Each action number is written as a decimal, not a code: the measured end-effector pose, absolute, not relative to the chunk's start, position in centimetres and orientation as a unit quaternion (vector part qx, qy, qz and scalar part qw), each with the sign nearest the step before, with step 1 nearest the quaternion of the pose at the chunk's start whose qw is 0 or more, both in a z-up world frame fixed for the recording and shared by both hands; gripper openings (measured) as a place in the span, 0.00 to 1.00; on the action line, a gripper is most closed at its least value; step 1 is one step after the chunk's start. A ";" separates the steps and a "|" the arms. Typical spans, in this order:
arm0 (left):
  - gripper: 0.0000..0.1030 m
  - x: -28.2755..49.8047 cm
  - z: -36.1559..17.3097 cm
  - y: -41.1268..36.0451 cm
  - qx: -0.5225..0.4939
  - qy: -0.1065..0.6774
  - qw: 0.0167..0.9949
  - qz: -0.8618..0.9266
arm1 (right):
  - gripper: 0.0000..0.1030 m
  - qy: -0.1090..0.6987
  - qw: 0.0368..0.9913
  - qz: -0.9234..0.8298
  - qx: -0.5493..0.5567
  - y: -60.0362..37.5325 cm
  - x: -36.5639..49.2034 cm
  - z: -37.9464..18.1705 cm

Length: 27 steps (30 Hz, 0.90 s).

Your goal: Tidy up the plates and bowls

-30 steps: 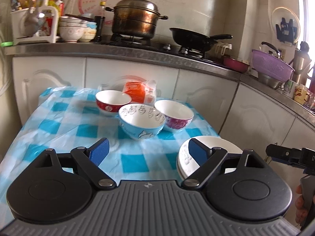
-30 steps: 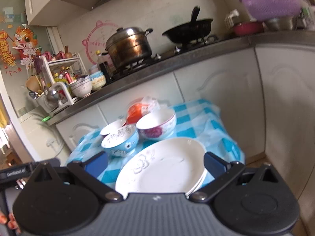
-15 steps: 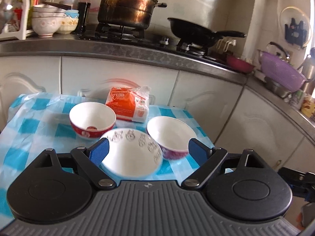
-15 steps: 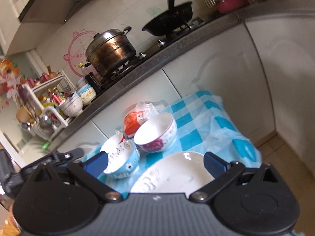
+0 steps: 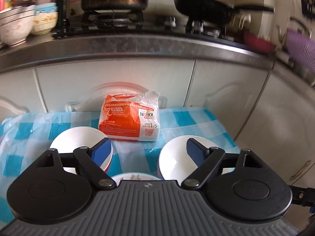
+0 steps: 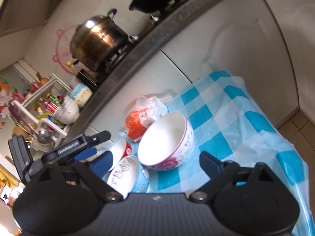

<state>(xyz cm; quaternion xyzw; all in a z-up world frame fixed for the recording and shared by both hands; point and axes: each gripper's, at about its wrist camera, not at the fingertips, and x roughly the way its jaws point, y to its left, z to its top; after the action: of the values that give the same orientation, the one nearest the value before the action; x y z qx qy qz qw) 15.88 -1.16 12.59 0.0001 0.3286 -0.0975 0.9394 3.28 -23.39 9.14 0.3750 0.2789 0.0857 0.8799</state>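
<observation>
Left gripper [image 5: 146, 150] wide, jaws closing, nothing between pads; right gripper [image 6: 155, 162] wide, jaws closing, purple-flowered bowl [image 6: 167, 140] ahead at 12 o'clock, untouched; red bowl [image 6: 121, 151] and blue-patterned bowl [image 6: 123, 175] clustered at its 9 o'clock; orange packet [image 5: 129, 118] behind bowls; all stood on blue-checked cloth [image 6: 246, 122]; steel pot [image 6: 96, 41] and black wok [image 5: 202, 5] on counter hob beyond.
</observation>
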 end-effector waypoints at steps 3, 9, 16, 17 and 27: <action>0.80 17.5 11.7 -2.5 0.033 0.346 0.932 -0.100 | 0.78 0.296 0.872 0.084 0.380 -23.8 5.2 8.3; 0.47 20.3 9.5 -4.1 0.069 0.393 0.913 -0.085 | 0.65 0.320 0.861 0.088 0.386 -24.7 8.2 7.3; 0.39 22.7 7.6 -6.0 0.078 0.431 0.895 -0.090 | 0.53 0.360 0.836 0.092 0.405 -25.1 11.3 5.5; 0.37 22.8 7.5 -6.2 0.079 0.432 0.894 -0.091 | 0.52 0.364 0.834 0.095 0.404 -25.0 11.7 5.3; 0.26 23.6 6.2 -7.0 0.056 0.441 0.891 -0.096 | 0.38 0.385 0.819 0.093 0.417 -25.6 13.3 3.9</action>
<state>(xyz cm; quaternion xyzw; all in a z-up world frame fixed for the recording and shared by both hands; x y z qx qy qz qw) 23.58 -6.96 6.20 0.0560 0.4411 -0.0956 0.8906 13.29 -25.57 3.89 0.4166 0.3846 0.0927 0.8185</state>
